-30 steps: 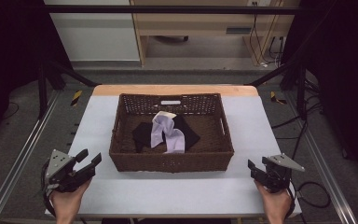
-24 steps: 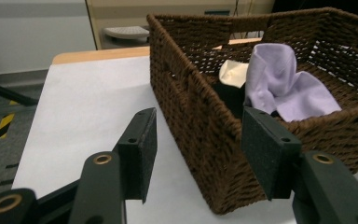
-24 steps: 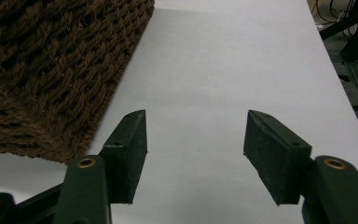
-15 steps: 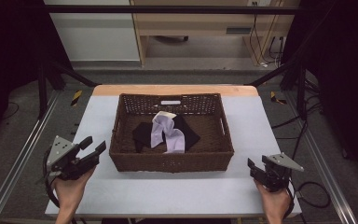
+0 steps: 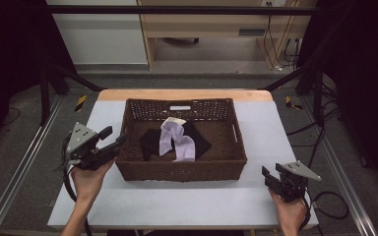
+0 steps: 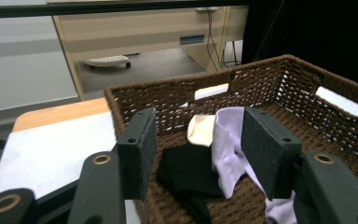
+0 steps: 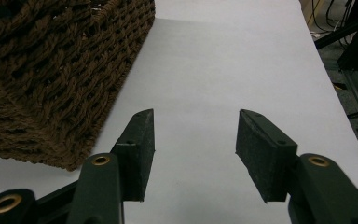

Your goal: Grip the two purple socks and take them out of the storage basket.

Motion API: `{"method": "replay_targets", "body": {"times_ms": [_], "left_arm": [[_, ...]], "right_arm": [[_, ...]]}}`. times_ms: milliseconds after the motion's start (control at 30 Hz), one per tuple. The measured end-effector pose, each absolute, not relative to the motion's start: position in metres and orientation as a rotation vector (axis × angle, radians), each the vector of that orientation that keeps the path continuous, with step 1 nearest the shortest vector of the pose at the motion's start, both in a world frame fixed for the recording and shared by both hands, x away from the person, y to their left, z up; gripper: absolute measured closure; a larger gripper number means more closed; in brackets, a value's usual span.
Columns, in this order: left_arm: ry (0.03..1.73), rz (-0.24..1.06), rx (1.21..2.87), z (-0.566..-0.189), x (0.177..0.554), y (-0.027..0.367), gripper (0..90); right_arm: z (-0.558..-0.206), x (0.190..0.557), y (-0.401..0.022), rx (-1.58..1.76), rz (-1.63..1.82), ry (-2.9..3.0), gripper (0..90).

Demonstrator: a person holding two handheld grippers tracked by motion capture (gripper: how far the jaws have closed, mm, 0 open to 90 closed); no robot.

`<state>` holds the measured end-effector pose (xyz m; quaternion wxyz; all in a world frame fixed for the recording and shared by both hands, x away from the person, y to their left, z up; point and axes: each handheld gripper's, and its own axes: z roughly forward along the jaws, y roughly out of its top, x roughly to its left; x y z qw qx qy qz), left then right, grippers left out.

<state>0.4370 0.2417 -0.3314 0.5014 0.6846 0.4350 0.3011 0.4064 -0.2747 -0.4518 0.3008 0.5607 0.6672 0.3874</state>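
A brown wicker basket (image 5: pixel 182 169) stands in the middle of the white table (image 5: pixel 177 206). Inside it a lavender cloth (image 5: pixel 174 140) lies crumpled over a black cloth (image 5: pixel 150 140), with a small cream piece (image 5: pixel 174 120) at its far end. My left gripper (image 5: pixel 114 137) is open at the basket's left wall, its jaws pointing over the rim. In the left gripper view, the lavender cloth (image 6: pixel 228 144) and black cloth (image 6: pixel 186 170) show beyond the open left gripper (image 6: pixel 198 149). My right gripper (image 5: pixel 270 173) is open over bare table, right of the basket's front corner (image 7: pixel 51 70).
The basket has handle slots in its far wall (image 5: pixel 179 107) and right wall (image 5: pixel 235 132). Bare table (image 7: pixel 223 60) stretches right of and in front of the basket. Metal rails (image 5: pixel 19 167) run along both sides of the table, and cables (image 5: pixel 325 196) lie on the floor at the right.
My left gripper has moved forward and to the right, from the table's front left up to the basket's left wall. The right gripper has stayed where it was.
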Motion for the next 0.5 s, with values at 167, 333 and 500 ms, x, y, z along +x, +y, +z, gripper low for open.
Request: {"method": "replay_targets", "body": {"times_ms": [167,333,500], "left_arm": [[1.036,0.717,1.666,-0.326,0.447,0.227,45.2],[1.019,0.720,1.674,-0.321,0.457,0.214,46.7],[1.016,0.716,1.684,-0.317,0.471,0.201,47.7]], "right_arm": [[-0.452,0.408,-0.274,1.480,1.032,1.777,52.1],[-0.452,0.407,-0.274,1.464,1.038,1.783,59.9],[-0.452,0.408,-0.275,1.460,1.034,1.789,66.9]]}}
